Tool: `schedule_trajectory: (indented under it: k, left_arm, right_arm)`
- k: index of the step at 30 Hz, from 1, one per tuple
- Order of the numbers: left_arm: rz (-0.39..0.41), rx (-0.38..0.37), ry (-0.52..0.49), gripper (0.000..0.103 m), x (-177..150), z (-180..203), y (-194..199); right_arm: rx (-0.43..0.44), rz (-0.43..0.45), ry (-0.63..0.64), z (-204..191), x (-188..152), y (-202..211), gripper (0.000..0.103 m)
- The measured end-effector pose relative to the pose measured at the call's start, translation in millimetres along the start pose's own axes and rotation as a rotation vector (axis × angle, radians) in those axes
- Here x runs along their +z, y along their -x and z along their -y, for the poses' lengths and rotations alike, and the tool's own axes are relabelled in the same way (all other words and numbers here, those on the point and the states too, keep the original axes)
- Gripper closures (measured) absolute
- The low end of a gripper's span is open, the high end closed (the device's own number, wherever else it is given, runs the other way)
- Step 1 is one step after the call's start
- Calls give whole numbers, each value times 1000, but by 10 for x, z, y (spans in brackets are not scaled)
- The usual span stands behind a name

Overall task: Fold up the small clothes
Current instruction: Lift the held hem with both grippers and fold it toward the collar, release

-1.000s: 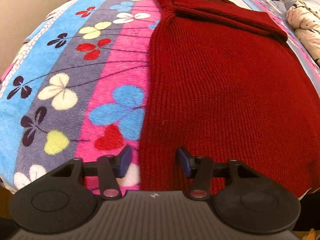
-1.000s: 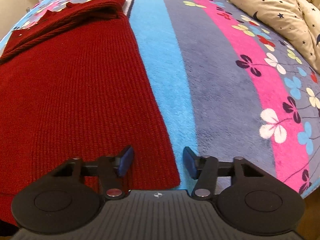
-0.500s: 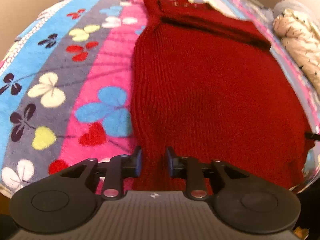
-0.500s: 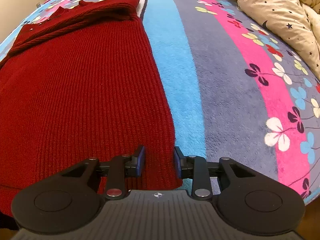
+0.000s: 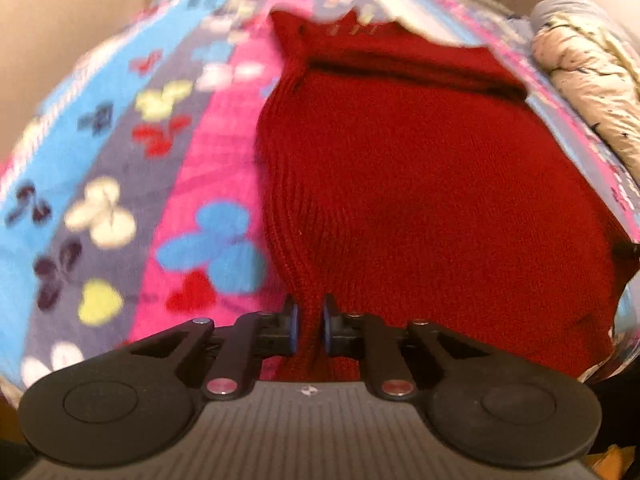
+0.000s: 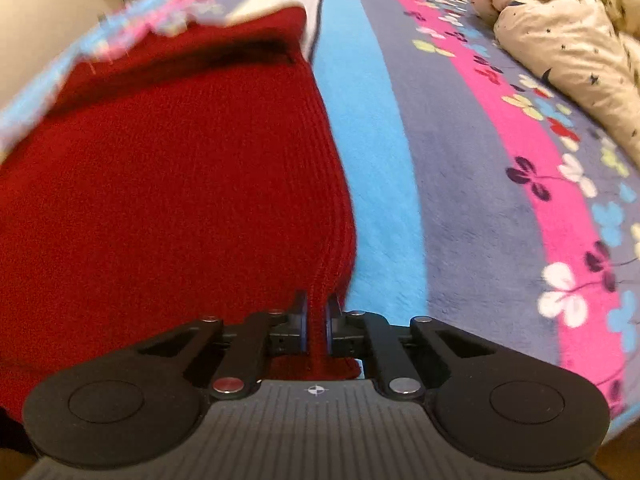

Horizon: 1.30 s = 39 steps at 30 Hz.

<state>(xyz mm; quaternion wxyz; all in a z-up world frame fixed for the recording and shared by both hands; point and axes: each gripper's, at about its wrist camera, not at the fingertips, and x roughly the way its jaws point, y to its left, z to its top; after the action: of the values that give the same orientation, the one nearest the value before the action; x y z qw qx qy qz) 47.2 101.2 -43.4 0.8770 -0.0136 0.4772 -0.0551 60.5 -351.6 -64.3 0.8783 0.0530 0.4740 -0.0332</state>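
Observation:
A dark red knitted sweater (image 5: 420, 184) lies spread on a striped flowered blanket (image 5: 132, 184), its sleeves folded across the far end. My left gripper (image 5: 307, 330) is shut on the sweater's near left hem corner, which bunches up between the pads. In the right wrist view the same sweater (image 6: 168, 184) fills the left half. My right gripper (image 6: 317, 328) is shut on its near right hem corner, lifted slightly off the blanket (image 6: 384, 184). The other gripper's tip shows at the sweater's right edge in the left wrist view (image 5: 626, 250).
A cream star-patterned quilt (image 6: 560, 32) is heaped at the far right of the bed; it also shows in the left wrist view (image 5: 588, 80). The bed's near edge runs just under both grippers. A beige wall (image 5: 60, 20) stands at the left.
Both grippers went from open around the hem corners to shut on them. The sweater's near edge has gathered and lifted, and both views now blur with upward motion.

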Motion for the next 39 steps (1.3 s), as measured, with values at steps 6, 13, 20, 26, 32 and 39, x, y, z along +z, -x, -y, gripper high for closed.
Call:
schedule_trajectory:
  k: [6,13,20,26,32,39]
  left_arm:
    - [178,-38,-50,92,55,134,530]
    - [327,-112,-38,94,166,162,1187]
    - [433,-274,22,94,39,-224,2232]
    - [363,-291,111,94,162,-472,2020]
    - [219,-213,169,94,850,-605,721]
    - [77,-192,361,82,1313,-963,-482]
  right_arm:
    - [121,178,-41,86,116,530,96]
    - [267,374,-30,258,30,1332,98]
    - [471,522,-54,555,-363,2257,98]
    - [513,574,-211,938,-377,2421,98]
    - [336,369,-327,951,336,1284,98]
    - [140,191,-320,694,968,-37,95]
